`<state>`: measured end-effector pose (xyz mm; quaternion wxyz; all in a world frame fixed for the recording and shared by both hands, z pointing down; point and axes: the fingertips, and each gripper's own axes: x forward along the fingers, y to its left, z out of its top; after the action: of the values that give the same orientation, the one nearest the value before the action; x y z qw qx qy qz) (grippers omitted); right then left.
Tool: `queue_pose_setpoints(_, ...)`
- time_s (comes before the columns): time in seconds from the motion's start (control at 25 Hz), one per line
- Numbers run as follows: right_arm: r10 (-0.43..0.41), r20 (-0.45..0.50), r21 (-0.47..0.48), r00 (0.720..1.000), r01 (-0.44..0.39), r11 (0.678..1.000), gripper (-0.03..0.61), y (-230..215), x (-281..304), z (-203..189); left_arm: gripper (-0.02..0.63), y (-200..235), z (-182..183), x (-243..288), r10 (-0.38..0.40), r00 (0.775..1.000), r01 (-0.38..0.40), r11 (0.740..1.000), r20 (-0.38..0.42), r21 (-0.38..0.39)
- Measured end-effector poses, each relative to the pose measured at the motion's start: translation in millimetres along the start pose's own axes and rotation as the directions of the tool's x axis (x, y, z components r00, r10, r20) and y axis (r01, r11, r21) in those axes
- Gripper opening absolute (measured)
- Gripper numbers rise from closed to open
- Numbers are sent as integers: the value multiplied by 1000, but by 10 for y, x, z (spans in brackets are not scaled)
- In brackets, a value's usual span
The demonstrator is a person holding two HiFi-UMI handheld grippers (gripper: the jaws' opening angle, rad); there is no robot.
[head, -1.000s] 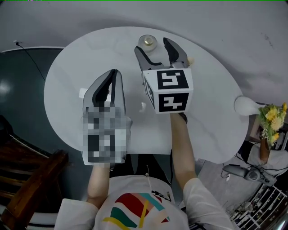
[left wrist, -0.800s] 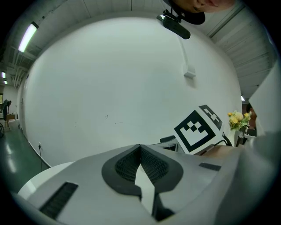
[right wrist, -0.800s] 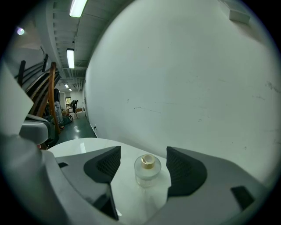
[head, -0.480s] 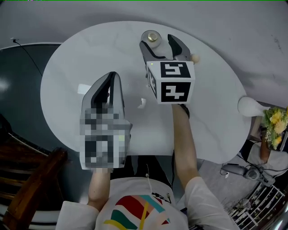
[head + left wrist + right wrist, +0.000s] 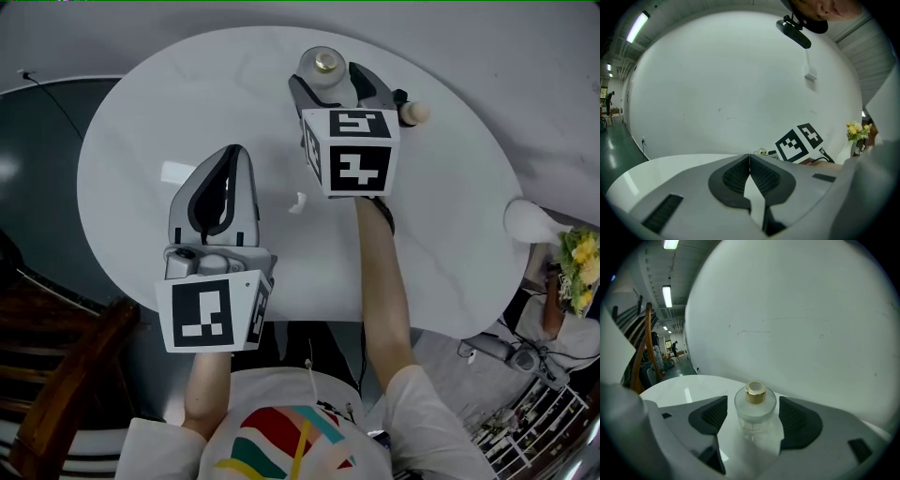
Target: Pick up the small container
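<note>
Looking steeply down in the head view, a person holds a gripper in each hand over a white oval surface (image 5: pixel 187 103). The right gripper (image 5: pixel 326 77) is at the upper middle of the frame, around the small container (image 5: pixel 324 62), a frosted glass bottle with a gold cap that stands upright near the far edge. Its marker cube (image 5: pixel 349 150) hides much of the fingers here.

The right gripper view shows more. The fingers (image 5: pixel 712 414) are apart and the small container (image 5: pixel 755 409) stands between them on the surface. A sliver of gap shows on each side, so neither finger appears to touch it.

The left gripper (image 5: pixel 234 152) is at lower left, well apart from the small container. The left gripper view shows its fingers (image 5: pixel 736 178) pressed together with nothing between them. Beyond them, yellow flowers (image 5: pixel 855 130) show at the right edge.

Only the head view shows a white scrap (image 5: pixel 297 202) lying on the surface between the two grippers. It also shows a beige ball (image 5: pixel 413 113) just right of the right gripper.
</note>
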<state>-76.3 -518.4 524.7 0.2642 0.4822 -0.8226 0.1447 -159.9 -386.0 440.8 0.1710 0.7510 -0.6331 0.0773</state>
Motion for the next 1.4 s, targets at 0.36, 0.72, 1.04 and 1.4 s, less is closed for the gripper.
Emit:
queue_pose_setpoints(0.36, 3, -18, 22, 1000, -3, 1000, 334, -17, 186, -118, 17, 5, -131, 61, 3, 999, -3, 1000, -32, -5)
queue_pose_setpoints(0.72, -6, -17, 56, 1000, 7, 998, 334, -46, 342, -173, 16, 86, -245, 98, 17, 998, -18, 1000, -56, -9)
queue_pose_setpoints(1.04, -5, 25, 53, 1000, 3, 999, 334, -40, 349, -173, 17, 123, -322, 89, 27, 997, -28, 999, -66, -19)
queue_pose_setpoints(1.4, -8, 57, 53, 998, 5, 999, 334, -13, 338, -161, 16, 111, -310, 46, 21, 998, -22, 1000, -63, -16)
